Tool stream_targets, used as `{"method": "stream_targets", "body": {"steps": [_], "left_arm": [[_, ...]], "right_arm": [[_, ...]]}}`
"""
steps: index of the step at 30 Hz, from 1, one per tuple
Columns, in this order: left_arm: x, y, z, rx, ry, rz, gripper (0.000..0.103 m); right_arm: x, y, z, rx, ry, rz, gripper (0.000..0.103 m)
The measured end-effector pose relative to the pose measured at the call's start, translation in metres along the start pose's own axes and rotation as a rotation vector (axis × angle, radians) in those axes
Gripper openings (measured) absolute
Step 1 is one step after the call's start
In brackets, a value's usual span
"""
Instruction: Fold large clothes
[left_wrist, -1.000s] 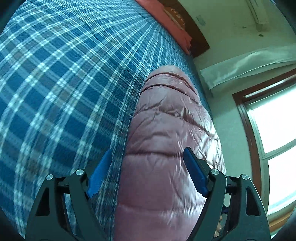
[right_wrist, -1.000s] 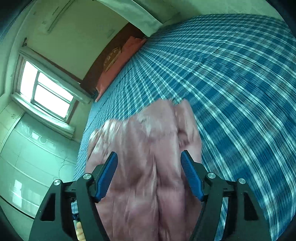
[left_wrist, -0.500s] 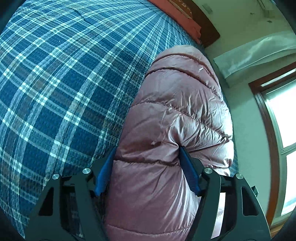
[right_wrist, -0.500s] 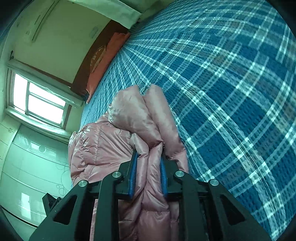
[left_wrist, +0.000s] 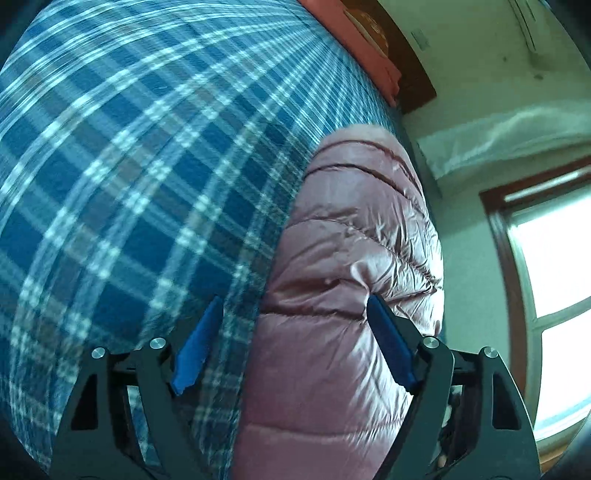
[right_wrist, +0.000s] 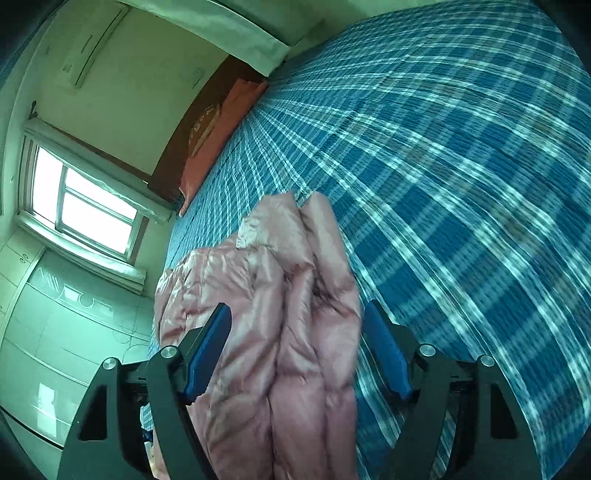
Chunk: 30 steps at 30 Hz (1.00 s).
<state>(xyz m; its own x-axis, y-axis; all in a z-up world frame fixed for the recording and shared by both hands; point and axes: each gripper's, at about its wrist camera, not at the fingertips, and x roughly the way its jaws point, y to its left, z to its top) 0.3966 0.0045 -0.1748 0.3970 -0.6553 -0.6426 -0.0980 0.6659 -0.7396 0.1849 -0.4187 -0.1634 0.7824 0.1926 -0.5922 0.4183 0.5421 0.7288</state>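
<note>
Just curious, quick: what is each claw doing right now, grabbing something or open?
Left gripper: open, over the pink jacket.
Right gripper: open, jacket between its fingers, not clamped.

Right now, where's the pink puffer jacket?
The pink puffer jacket lies on the blue plaid bedspread near the window-side edge, bunched between the open left tongs and, in the right wrist view, the open right tongs.

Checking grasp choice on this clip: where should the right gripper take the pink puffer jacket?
On the raised ridge of the pink puffer jacket between the open right gripper fingers, coming in along the fold from its near end: the bunched layers stand narrow there.
</note>
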Motion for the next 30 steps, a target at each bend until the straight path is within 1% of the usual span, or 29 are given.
{"method": "stream_targets", "body": {"steps": [2,3,5,7,9,10,12,15,18,19,20,25,28,30], "left_arm": [[0.000,0.006,-0.004,-0.031,0.014,-0.025,0.080],[0.000,0.005,-0.005,-0.026,0.008,-0.031,0.081],[-0.001,0.003,-0.006,-0.013,0.017,-0.040,0.087],[0.004,-0.003,-0.006,-0.005,0.045,-0.056,0.088],[0.015,-0.006,-0.007,-0.016,0.114,-0.104,0.088],[0.019,-0.006,-0.010,-0.022,0.134,-0.114,0.088],[0.023,-0.013,-0.015,0.012,0.133,-0.104,0.088],[0.024,-0.017,-0.018,0.029,0.126,-0.106,0.087],[0.024,-0.019,-0.018,0.024,0.118,-0.102,0.081],[0.024,-0.018,-0.020,0.021,0.114,-0.102,0.077],[0.024,-0.018,-0.021,0.018,0.112,-0.101,0.076],[0.020,-0.013,-0.027,0.008,0.096,-0.082,0.070],[0.020,-0.014,-0.029,0.003,0.091,-0.076,0.063],[0.018,-0.012,-0.030,0.005,0.088,-0.076,0.058]], "right_arm": [[0.006,-0.009,-0.003,0.027,0.026,0.014,0.074],[0.007,-0.011,-0.006,0.028,0.024,0.026,0.074],[0.007,-0.008,-0.010,0.016,0.019,0.028,0.074],[0.011,-0.006,-0.013,0.023,0.041,0.066,0.074],[0.018,-0.003,-0.019,0.030,0.073,0.112,0.074],[0.021,-0.001,-0.021,0.024,0.084,0.116,0.074],[0.024,0.006,-0.027,-0.017,0.093,0.110,0.075],[0.025,0.007,-0.029,-0.016,0.092,0.131,0.075],[0.032,0.012,-0.032,-0.035,0.117,0.162,0.074],[0.034,0.013,-0.033,-0.048,0.120,0.158,0.073],[0.037,0.015,-0.034,-0.057,0.120,0.152,0.073],[0.041,0.014,-0.037,-0.042,0.120,0.167,0.056],[0.041,0.011,-0.040,-0.031,0.117,0.183,0.048],[0.040,0.007,-0.043,-0.022,0.114,0.198,0.045]]}}
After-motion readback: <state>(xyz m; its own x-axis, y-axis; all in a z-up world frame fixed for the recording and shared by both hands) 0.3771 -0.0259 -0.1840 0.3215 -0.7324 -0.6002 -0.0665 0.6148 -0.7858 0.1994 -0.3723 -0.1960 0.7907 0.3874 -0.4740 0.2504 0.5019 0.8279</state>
